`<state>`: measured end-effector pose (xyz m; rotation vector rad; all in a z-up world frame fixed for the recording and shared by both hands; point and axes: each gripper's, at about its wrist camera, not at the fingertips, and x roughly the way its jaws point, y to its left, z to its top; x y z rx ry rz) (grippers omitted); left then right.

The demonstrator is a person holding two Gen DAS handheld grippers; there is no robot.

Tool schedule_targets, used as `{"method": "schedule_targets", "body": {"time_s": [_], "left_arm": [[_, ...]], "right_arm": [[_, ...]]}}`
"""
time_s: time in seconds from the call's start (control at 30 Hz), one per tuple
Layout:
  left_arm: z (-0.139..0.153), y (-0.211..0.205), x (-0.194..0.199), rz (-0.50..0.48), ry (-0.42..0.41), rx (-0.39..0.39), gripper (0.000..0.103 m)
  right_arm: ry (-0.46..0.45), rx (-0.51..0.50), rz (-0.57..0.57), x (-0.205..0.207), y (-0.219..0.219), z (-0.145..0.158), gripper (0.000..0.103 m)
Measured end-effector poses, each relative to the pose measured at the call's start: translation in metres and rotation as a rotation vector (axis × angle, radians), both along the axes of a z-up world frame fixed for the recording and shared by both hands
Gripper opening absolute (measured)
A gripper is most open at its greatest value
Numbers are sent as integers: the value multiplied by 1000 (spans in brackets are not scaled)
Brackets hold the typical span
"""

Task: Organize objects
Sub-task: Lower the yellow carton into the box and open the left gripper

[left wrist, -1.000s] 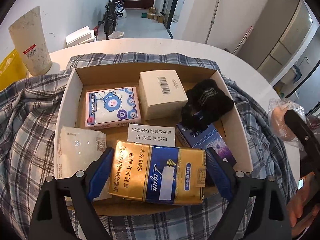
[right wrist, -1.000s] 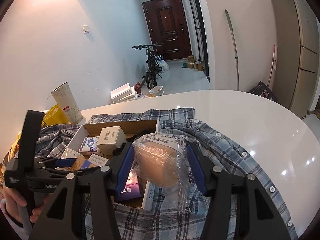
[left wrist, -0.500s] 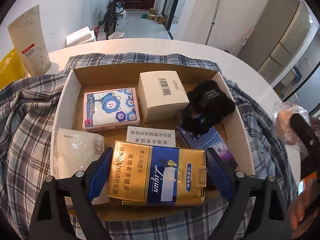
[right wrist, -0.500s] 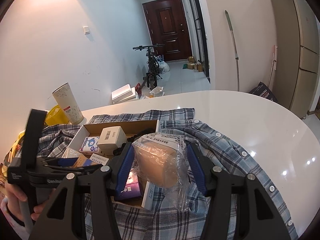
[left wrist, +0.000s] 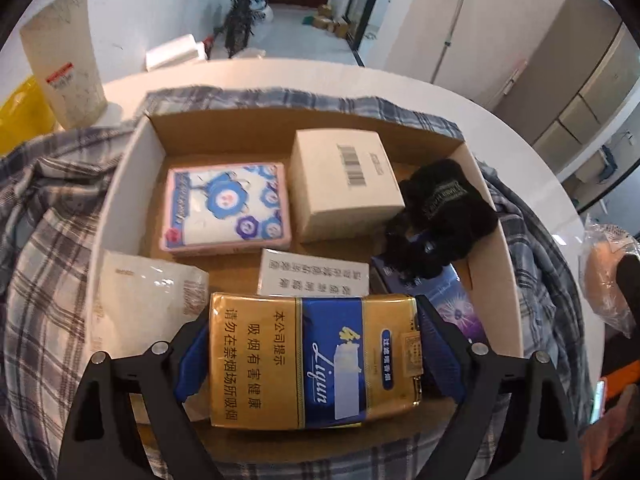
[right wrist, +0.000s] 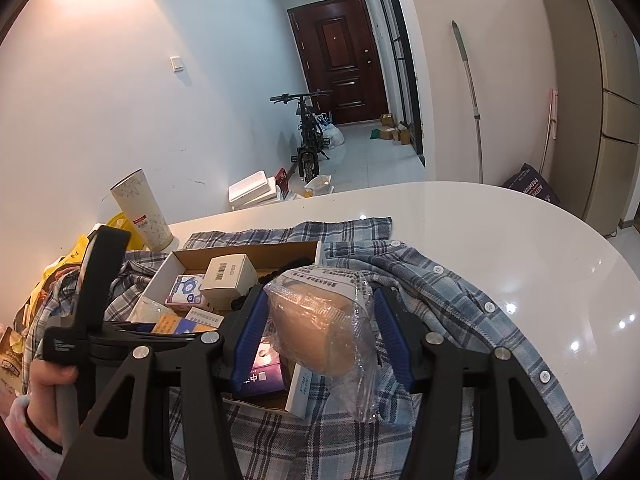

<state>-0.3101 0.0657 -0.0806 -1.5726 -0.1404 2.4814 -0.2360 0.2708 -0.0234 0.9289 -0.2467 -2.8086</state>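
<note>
While the left gripper (left wrist: pixel 316 356) is clamping the carton (left wrist: pixel 314 360) and sinking toward the box (left wrist: pixel 124 184) floor at 6 o'clock, the right gripper (right wrist: pixel 320 336) is idling, grasping the bun (right wrist: pixel 316 332); placement is nearing.

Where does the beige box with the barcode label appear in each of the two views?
Left wrist view: the beige box sits upper middle, inside the cardboard box, right of the pink tissue pack.
Right wrist view: the beige box sits left of centre, behind the gripper.
Shared landmark: the tall paper cup.
</note>
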Motion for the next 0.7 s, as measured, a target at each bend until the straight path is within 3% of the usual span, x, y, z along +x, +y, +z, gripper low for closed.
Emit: {"method": "schedule_targets", "body": {"time_s": [0.33,0.57,0.7], "left_arm": [[17,-10,1,6,28,127,90],[45,-12,13,36,207,112,91],[57,-8,16,1,249,91,91]], "right_arm": [[7,-5,4,3,2,2,54],[8,-7,2,4,3,2,54],[3,-5,8,3,2,2,54]]}}
